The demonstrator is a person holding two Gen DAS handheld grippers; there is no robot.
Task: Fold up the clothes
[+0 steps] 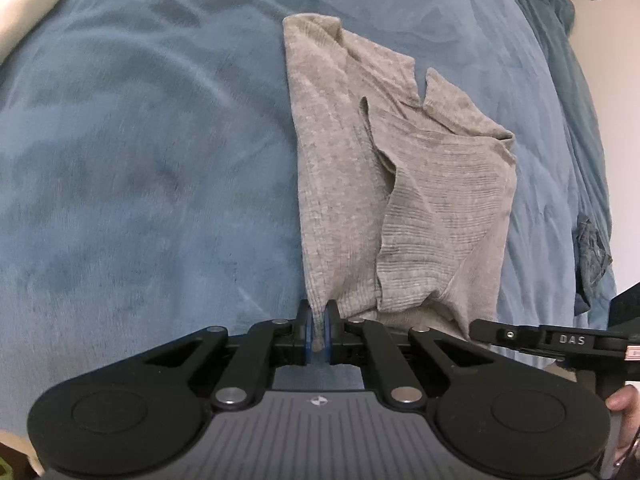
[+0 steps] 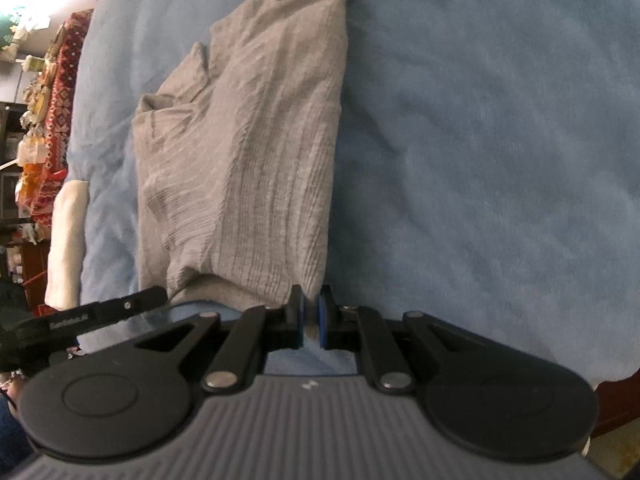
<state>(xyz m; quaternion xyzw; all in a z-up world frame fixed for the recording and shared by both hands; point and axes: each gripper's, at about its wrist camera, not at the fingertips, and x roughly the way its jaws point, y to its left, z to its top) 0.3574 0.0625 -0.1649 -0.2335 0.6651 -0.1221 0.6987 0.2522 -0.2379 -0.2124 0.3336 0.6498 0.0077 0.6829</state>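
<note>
A grey ribbed knit garment (image 1: 400,184) lies partly folded on the blue blanket (image 1: 140,160). My left gripper (image 1: 319,326) is shut on the garment's near left corner, the cloth pinched between its blue pads. In the right wrist view the same grey garment (image 2: 248,160) stretches away from me, and my right gripper (image 2: 311,320) is shut on its near right corner. Each view shows the other gripper's black finger beside the cloth, at the right edge (image 1: 520,336) and at the left edge (image 2: 112,308).
The blue blanket (image 2: 480,160) covers the bed all around the garment. A white rolled cloth (image 2: 68,240) lies at the bed's left edge, with cluttered shelves and red patterned fabric (image 2: 60,100) behind. A dark blue crumpled cloth (image 1: 592,256) hangs at the right.
</note>
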